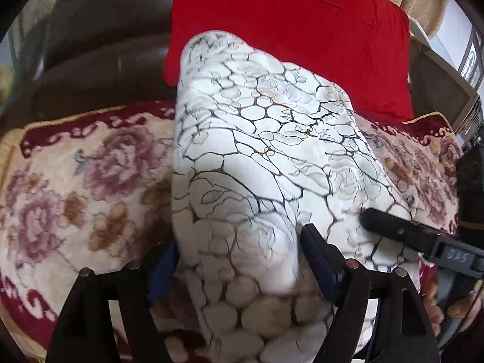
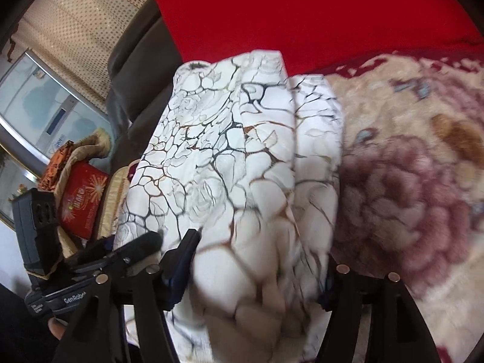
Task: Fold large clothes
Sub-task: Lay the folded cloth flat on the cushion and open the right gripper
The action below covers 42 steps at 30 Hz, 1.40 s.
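Note:
A white garment (image 1: pixel 260 151) with a dark and gold crackle and rose print lies bunched on a floral plush blanket (image 1: pixel 75 181). My left gripper (image 1: pixel 239 248) has a thick fold of this garment between its blue-padded fingers (image 1: pixel 317 257). The right gripper's black finger (image 1: pixel 393 227) rests on the cloth at the right. In the right wrist view the same garment (image 2: pixel 230 157) fills the middle, and my right gripper (image 2: pixel 257 275) holds a bundle of it between its fingers (image 2: pixel 184 254). The left gripper's finger (image 2: pixel 136 248) shows at the left.
A red cushion (image 1: pixel 290 30) leans on the dark sofa back (image 1: pixel 99 45) behind the garment. The floral blanket (image 2: pixel 417 181) covers the seat. Left of the sofa, a red box (image 2: pixel 81 199) and small items sit by a window.

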Available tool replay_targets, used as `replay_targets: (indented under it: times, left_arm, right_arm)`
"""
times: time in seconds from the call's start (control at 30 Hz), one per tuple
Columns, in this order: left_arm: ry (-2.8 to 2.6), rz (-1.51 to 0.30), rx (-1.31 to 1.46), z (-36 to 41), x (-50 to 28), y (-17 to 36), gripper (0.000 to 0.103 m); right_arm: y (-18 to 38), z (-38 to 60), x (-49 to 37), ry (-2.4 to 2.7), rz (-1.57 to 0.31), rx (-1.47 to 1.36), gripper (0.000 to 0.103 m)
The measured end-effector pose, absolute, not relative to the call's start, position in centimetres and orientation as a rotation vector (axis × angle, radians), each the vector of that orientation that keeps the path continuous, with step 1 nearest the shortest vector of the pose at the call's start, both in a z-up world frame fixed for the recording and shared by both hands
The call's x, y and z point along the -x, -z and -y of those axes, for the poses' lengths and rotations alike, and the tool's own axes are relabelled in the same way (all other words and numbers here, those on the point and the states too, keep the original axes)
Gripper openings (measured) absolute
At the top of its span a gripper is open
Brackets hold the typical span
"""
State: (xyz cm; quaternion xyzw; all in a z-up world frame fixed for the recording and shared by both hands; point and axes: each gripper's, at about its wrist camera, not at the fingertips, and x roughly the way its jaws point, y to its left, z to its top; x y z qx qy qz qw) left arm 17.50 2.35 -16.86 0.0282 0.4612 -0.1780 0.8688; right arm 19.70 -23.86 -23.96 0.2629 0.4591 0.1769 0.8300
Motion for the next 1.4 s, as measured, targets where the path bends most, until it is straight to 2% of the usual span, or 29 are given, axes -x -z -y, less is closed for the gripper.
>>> replay_targets:
  times: [0.3,0.4,0.53,0.67,0.73,1.23,1.4]
  left_arm:
    - [0.235,-0.826,-0.132,-4.9,-13.1,13.9,0.080]
    - [0.179,-0.824,-0.139,-6.3,-12.6,14.5,0.080]
    - [0.115,-0.849,-0.205,-6.4,-13.2,16.5,0.080]
    - [0.094,-0.849,-0.251,-5.8,-13.5,17.5,0.080]
    - [0.080,-0.836,-0.268,-5.6,-13.4,17.6,0.080]
    - [-0.085,-0.826,-0.243,-5.9,-10.3,15.1,0.081]
    - [-0.096,-0.785,-0.226,-5.9,-8.1,13.2,0.086]
  right_arm:
    - [19.0,26.5,-15.2,-0.326,-0.837,-0.500,0.069]
    - [17.5,25.5,-14.3,-0.366,-0.801,-0.472,0.065]
    - [18.2,23.3,-14.3,-0.418,-0.835,-0.437,0.061]
    - [22.3,21.5,-15.7,-0.404,-0.972,-0.434,0.061]
    - [22.9,21.6,-15.9,-0.397,-0.973,-0.442,0.061]
    - [18.9,23.4,-13.5,-0.370,-0.953,-0.464,0.061]
    - [17.3,23.4,-12.1,-0.371,-0.921,-0.438,0.061]
